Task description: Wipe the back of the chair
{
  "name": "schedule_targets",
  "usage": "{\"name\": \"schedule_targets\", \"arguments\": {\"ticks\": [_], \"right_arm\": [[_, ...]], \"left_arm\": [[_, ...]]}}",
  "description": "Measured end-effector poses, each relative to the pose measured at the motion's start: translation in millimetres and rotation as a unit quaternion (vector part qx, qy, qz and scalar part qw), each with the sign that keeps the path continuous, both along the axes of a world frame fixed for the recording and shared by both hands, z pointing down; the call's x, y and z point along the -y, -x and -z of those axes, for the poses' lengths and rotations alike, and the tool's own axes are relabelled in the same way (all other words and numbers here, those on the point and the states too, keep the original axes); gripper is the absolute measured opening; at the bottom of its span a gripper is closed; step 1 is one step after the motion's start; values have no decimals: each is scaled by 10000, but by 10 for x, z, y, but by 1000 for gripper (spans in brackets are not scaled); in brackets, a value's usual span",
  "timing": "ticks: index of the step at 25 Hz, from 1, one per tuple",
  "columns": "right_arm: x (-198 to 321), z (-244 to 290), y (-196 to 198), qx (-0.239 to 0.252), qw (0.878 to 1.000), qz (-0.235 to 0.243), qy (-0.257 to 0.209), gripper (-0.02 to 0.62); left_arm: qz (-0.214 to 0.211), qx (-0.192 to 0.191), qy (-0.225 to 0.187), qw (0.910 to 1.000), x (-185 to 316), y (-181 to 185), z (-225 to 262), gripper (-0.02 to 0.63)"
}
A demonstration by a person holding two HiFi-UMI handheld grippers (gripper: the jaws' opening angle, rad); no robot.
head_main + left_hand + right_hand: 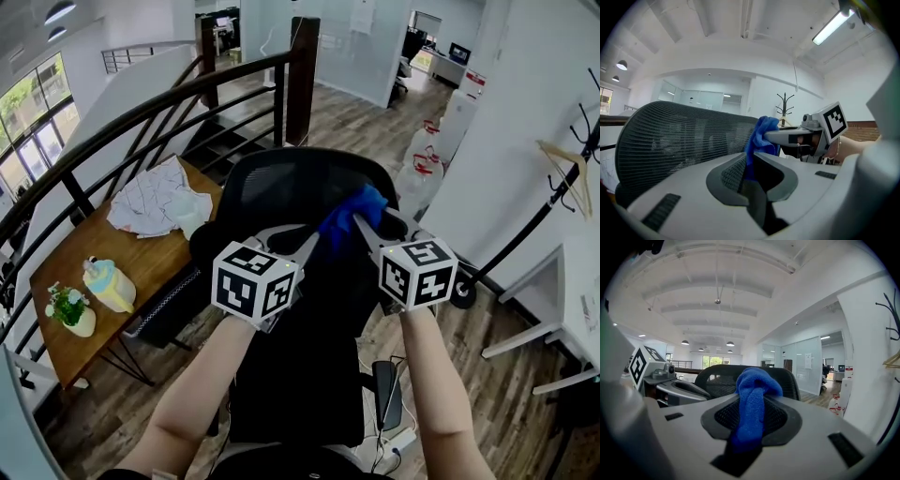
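The chair back (281, 187) stands just ahead of the person, with the blue cloth (352, 216) bunched at its top edge. The right gripper (750, 420) has its fingers clamped on a thick fold of the cloth, and the left gripper (749, 168) pinches an edge. Wiping looks barely begun, and the next move calls for pressing the cloth to the mesh and dragging it across.

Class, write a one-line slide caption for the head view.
Left tool and right tool both pinch one blue cloth at the black mesh chair back.

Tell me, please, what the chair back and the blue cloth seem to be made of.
The chair back looks like matte black woven mesh: a fine grid of threads shows, partly see-through. The blue cloth seems soft microfibre or terry: its surface is fuzzy and finely nubbed; the exact fibre cannot be told.
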State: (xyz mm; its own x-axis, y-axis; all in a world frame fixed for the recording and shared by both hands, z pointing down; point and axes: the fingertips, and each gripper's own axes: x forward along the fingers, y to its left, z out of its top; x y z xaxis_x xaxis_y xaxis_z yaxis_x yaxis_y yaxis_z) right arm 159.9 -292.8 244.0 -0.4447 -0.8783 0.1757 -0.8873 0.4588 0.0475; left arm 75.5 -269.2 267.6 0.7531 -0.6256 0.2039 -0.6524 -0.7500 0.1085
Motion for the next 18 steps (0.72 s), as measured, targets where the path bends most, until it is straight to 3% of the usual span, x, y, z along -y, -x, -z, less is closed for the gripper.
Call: {"name": "schedule_targets", "arguments": {"ticks": [13, 18], "right_arm": [[-210, -20, -339, -159, 9990, -421, 63, 123], [-380, -120, -539, 157, 9968, -772, 134, 123]], "left_arm": [[-310, 46, 121, 9994, -161, -138, -53, 51], [-382, 98, 171, 9991, -277, -136, -121, 51]]}}
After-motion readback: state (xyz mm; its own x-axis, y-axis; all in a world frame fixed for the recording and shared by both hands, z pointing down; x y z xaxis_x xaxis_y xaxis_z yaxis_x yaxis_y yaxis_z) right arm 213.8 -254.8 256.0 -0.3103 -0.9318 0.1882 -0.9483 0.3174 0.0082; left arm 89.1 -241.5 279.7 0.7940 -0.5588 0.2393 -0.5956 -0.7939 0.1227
